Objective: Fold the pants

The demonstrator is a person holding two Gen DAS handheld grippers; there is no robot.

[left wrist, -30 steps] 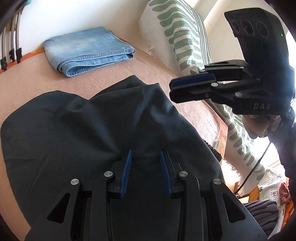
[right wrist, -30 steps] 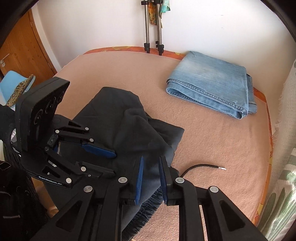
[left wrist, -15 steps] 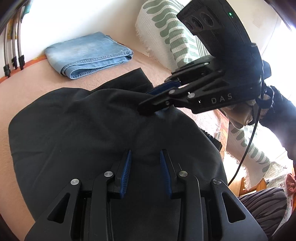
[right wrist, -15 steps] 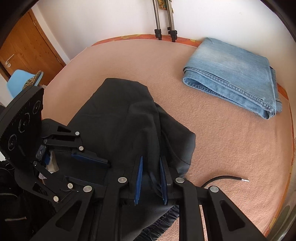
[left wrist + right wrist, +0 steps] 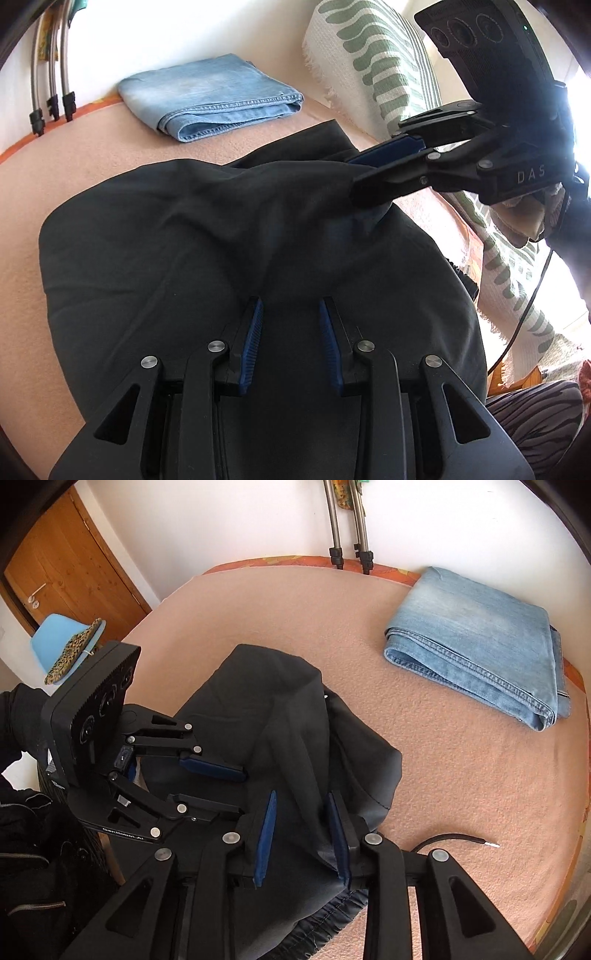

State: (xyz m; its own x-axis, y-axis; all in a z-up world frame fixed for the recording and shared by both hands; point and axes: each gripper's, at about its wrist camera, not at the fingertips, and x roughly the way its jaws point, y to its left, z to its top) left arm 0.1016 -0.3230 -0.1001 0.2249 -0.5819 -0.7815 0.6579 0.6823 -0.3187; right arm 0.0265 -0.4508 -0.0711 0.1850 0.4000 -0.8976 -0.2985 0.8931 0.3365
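Black pants lie crumpled on the pink bed, a raised ridge running down their middle. My left gripper hovers low over the near part of the cloth, its blue pads apart with nothing pinched between them. My right gripper reaches in from the right onto the ridge. In the right wrist view its jaws are opening, and the fold of the pants stands loosely between the pads. The left gripper shows at the left there, fingers spread over the cloth.
Folded blue jeans lie at the far corner of the bed. A loose black cable rests near the pants. Tripod legs stand at the wall. A green-striped cover hangs right; dark clothes pile left.
My right gripper came down from the air onto the pants' ridge, narrowed on the fold, and now its jaws stand wider. The left gripper has stayed put.
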